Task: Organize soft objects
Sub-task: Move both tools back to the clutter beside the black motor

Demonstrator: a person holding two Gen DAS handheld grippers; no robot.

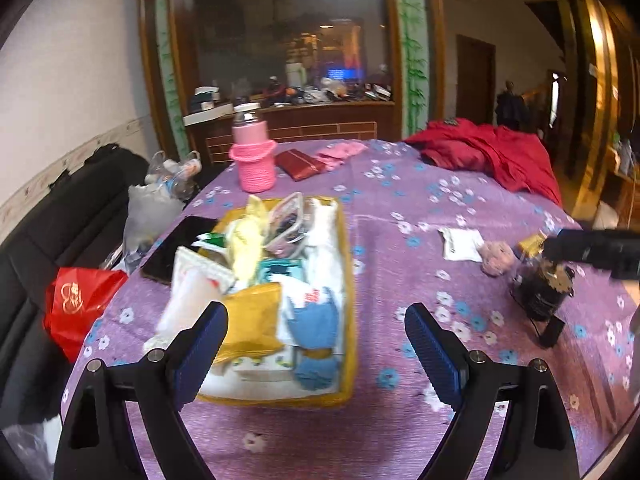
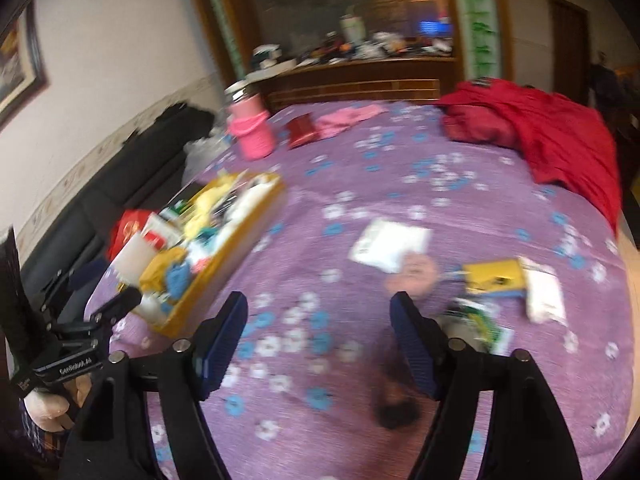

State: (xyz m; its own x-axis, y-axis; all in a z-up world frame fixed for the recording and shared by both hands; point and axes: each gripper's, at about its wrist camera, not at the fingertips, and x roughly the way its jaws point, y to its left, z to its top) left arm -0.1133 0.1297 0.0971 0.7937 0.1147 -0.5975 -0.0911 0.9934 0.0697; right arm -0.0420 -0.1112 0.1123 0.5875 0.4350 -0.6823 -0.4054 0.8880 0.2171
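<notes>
A yellow fabric basket (image 1: 347, 332) full of soft packets, tissue packs and a blue knitted piece stands on the purple flowered tablecloth (image 1: 400, 208). My left gripper (image 1: 316, 332) is open and empty just in front of the basket. My right gripper (image 2: 318, 320) is open and empty over the cloth; the basket (image 2: 224, 264) lies to its left. Ahead of it lie a pinkish fluffy item (image 2: 416, 276), a white packet (image 2: 390, 244), a yellow packet (image 2: 494, 276) and another white packet (image 2: 546, 296). The right gripper's body shows in the left wrist view (image 1: 596, 252).
A pink knit-covered bottle (image 1: 253, 160), a dark red wallet (image 1: 300, 164) and pink cloth (image 1: 340, 152) lie at the far side. A red jacket (image 1: 492, 152) is heaped far right. A black phone (image 1: 176, 248), a red bag (image 1: 76, 304) and a black sofa (image 1: 52, 216) are left.
</notes>
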